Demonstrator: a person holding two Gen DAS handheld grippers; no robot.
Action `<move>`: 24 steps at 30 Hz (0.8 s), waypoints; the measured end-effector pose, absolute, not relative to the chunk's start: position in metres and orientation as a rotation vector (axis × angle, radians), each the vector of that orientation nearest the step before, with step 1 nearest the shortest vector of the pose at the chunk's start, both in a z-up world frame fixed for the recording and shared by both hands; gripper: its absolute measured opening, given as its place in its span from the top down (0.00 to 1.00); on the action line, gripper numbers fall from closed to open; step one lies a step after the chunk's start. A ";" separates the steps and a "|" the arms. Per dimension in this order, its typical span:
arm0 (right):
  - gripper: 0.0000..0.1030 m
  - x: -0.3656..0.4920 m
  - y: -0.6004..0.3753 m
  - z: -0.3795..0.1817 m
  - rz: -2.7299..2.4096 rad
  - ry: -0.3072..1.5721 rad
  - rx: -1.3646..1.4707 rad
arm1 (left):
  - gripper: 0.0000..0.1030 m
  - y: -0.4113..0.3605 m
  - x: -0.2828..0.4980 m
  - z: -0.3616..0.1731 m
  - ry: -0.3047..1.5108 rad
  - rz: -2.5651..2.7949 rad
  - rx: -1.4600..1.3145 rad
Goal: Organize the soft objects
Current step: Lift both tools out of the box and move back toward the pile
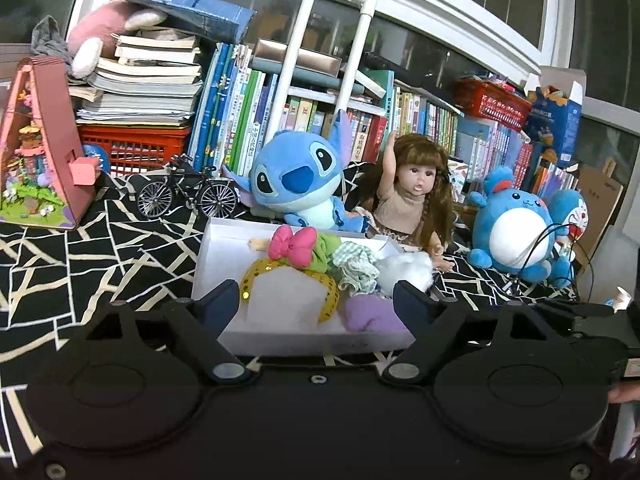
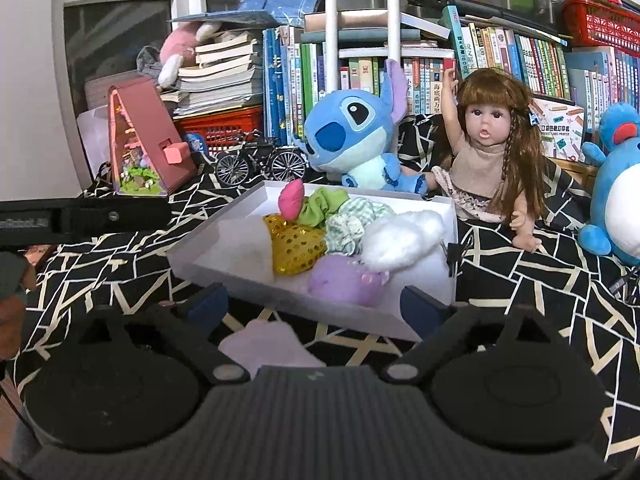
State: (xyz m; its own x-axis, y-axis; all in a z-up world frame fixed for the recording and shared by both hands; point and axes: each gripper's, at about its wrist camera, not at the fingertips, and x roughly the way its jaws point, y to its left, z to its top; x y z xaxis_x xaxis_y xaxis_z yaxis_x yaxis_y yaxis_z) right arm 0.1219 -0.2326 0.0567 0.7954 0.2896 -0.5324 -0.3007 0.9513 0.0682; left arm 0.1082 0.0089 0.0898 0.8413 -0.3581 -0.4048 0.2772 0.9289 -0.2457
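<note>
A white shallow box (image 1: 212, 240) (image 2: 224, 216) sits on the black patterned cloth. It holds a yellow sequin headband with a pink bow (image 1: 294, 246) (image 2: 294, 246), a green scrunchie (image 2: 324, 206), a checked scrunchie (image 1: 356, 266) (image 2: 348, 226), a white fluffy piece (image 1: 406, 268) (image 2: 400, 238) and a purple plush (image 1: 370, 314) (image 2: 344, 280). A pale purple soft piece (image 2: 264, 344) lies on the cloth in front of the box. My left gripper (image 1: 316, 304) is open and empty just before the box. My right gripper (image 2: 316, 306) is open above the pale piece.
A blue Stitch plush (image 1: 298, 178) (image 2: 352, 136), a doll (image 1: 412, 196) (image 2: 488, 156) and a blue round plush (image 1: 516, 232) (image 2: 616, 192) sit behind the box. A toy bicycle (image 1: 188, 192) (image 2: 260, 162), a pink model house (image 1: 40, 148) (image 2: 148, 144) and book rows stand at the back.
</note>
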 end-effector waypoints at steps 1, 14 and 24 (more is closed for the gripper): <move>0.04 0.120 -0.232 0.055 0.319 0.569 -0.020 | 0.19 0.010 0.103 0.089 0.457 -0.335 -0.182; 0.00 0.109 -0.222 0.034 0.345 0.581 -0.032 | 0.15 0.030 0.050 0.061 0.422 -0.265 -0.193; 0.00 0.107 -0.217 0.019 0.341 0.592 -0.009 | 0.13 0.037 0.031 0.045 0.431 -0.222 -0.148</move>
